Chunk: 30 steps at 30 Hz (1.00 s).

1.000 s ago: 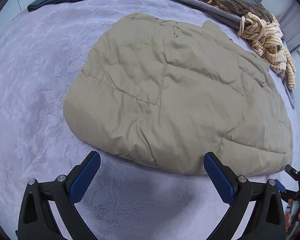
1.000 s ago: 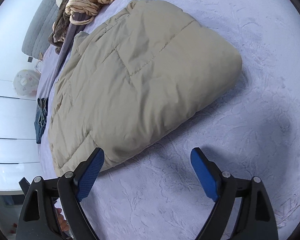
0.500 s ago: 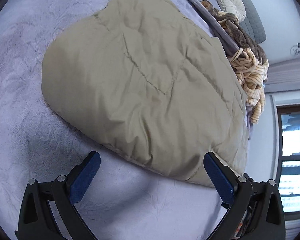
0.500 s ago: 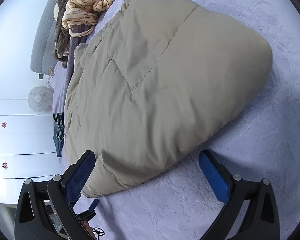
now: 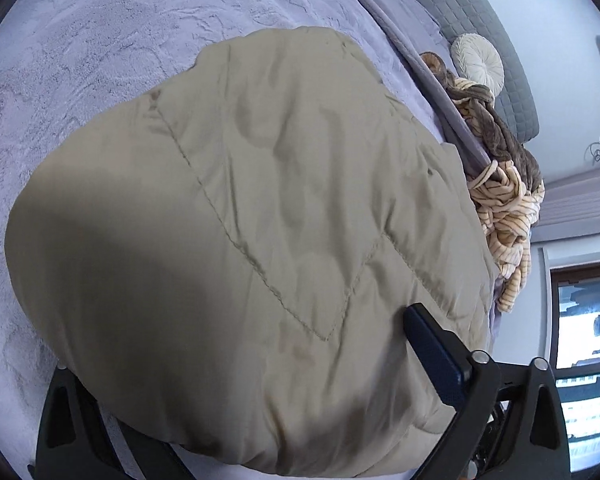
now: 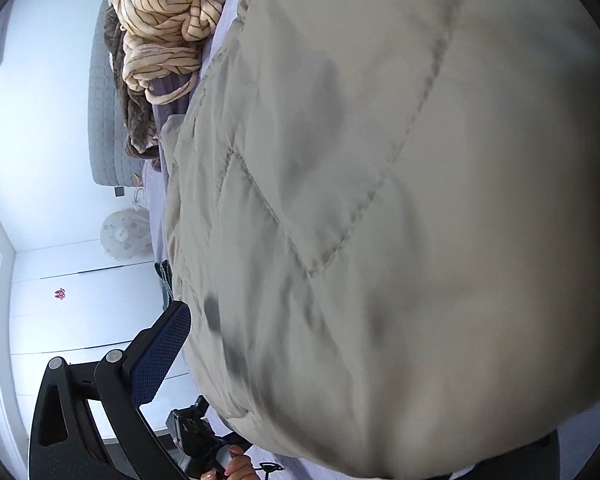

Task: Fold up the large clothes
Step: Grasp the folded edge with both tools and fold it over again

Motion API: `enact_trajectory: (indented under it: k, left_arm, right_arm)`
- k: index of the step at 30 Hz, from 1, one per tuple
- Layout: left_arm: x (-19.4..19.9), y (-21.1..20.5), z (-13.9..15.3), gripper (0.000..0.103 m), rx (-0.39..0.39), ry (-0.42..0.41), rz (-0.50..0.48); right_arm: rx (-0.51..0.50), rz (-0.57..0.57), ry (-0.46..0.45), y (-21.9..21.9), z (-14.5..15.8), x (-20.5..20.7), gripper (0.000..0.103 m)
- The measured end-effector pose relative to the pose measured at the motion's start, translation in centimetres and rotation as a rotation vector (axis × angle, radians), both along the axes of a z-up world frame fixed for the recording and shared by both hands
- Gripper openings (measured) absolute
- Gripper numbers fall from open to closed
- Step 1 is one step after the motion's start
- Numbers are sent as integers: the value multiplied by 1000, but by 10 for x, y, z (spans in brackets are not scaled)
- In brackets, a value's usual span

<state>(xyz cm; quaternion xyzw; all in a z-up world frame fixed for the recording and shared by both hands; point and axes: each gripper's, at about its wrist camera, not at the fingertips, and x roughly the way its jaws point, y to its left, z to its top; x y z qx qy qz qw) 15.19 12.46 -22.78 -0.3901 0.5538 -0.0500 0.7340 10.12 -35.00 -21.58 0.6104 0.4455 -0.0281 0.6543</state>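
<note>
A folded beige quilted jacket [image 5: 260,220] lies on the lilac bedspread [image 5: 80,40] and fills most of both views [image 6: 400,200]. My left gripper [image 5: 240,392] is open, its jaws standing wide around the jacket's near edge; the right finger [image 5: 436,356] shows, the left one is hidden under the fabric. My right gripper [image 6: 360,380] is open and straddles the jacket's opposite edge; only its left finger [image 6: 160,356] shows, the other is hidden by the jacket.
A cream striped garment [image 5: 504,216] and a brown one [image 5: 496,120] are piled at the bed's far side [image 6: 168,20]. A grey headboard [image 5: 480,20] with a round white cushion [image 5: 478,66] stands behind. A window [image 5: 584,360] and white wardrobe [image 6: 80,312] are nearby.
Both grippers have moved in from either side, from clear of the jacket to straddling its edges. The jacket now covers one finger of each. Both stay open.
</note>
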Motion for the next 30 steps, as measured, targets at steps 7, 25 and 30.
enact_trajectory:
  k: [7, 25, 30]
  left_arm:
    - [1, -5, 29, 20, 84, -123, -112]
    - [-99, 20, 109, 18, 240, -241, -380]
    - [-171, 36, 97, 18, 256, -126, -410]
  right_arm:
    - [6, -23, 27, -3, -2, -4, 53]
    - [-69, 63, 49, 35, 49, -91, 24]
    - [-18, 88, 90, 43, 46, -145, 24]
